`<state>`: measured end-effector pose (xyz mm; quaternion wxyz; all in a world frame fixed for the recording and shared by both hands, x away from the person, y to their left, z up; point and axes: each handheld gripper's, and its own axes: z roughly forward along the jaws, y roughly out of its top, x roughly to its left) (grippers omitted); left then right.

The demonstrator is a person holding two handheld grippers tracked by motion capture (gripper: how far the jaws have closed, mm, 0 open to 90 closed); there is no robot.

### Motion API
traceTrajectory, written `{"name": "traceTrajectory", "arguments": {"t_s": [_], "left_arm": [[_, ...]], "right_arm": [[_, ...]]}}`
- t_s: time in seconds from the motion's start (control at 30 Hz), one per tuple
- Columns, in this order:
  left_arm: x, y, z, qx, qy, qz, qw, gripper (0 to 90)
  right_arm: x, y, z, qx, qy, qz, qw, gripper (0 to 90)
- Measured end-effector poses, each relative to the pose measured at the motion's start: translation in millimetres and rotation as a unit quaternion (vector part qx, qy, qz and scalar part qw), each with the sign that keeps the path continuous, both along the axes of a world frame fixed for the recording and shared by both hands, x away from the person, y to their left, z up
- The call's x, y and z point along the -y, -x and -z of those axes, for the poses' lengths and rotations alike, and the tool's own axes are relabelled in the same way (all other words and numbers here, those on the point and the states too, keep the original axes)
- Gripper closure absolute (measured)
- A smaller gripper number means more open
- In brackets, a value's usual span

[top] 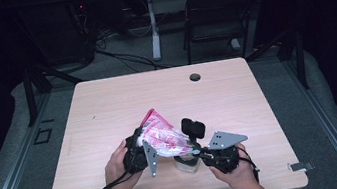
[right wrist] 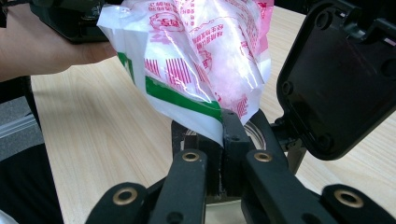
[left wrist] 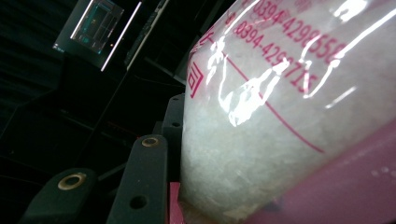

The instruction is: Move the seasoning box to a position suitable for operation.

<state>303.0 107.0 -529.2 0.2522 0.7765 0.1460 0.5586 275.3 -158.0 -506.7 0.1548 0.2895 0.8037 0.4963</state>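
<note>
Bag (top: pixel 162 137) of white grains, pink/red print w/ a green stripe, is held up off the table (top: pixel 108 108) near its front-middle, tilted: top end high toward the far left, cut lower corner pointing down-right. Long axis runs diagonal, upper-left to lower-right in the high view. Directly under that low corner sits a small clear jar (top: pixel 187 164) on the table; looks like a pour into it is the job.

Left gripper (top: pixel 140 151) grips the bag body mid-width, jaws partly closed around the bulging side; in the left gripper view the bag (left wrist: pixel 289 116) presses against the jaw. Right gripper (top: pixel 204 151) is pinched nearly closed on the bag's bottom edge (right wrist: pixel 205 116), right over the jar mouth (right wrist: pixel 254 133). Can't tell if the edge touches the jar rim.

Right hand is nearer the jar, left nearer the bag's bulk. Next move prob. depends on keeping the corner above the jar opening while the left end lifts.

Room: jar is near the front edge, both hands (top: pixel 116 165) close in; far half of the table is open, plenty of space left/right.
</note>
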Motion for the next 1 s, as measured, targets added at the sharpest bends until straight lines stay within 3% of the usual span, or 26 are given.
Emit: {"name": "traceTrajectory", "arguments": {"t_s": [0.53,1.0], "left_arm": [[1.0,2.5,-5.8,0.029,-0.019,0.003,0.9994,67.5],[3.1,3.9,-8.0,0.040,-0.025,0.004,0.9989,67.5]], "right_arm": [[-1.0,1.0,0.9,-0.001,0.002,-0.002,1.0000,88.7],[-1.5,1.5,2.4,-0.003,0.003,-0.003,1.0000,88.5]]}}
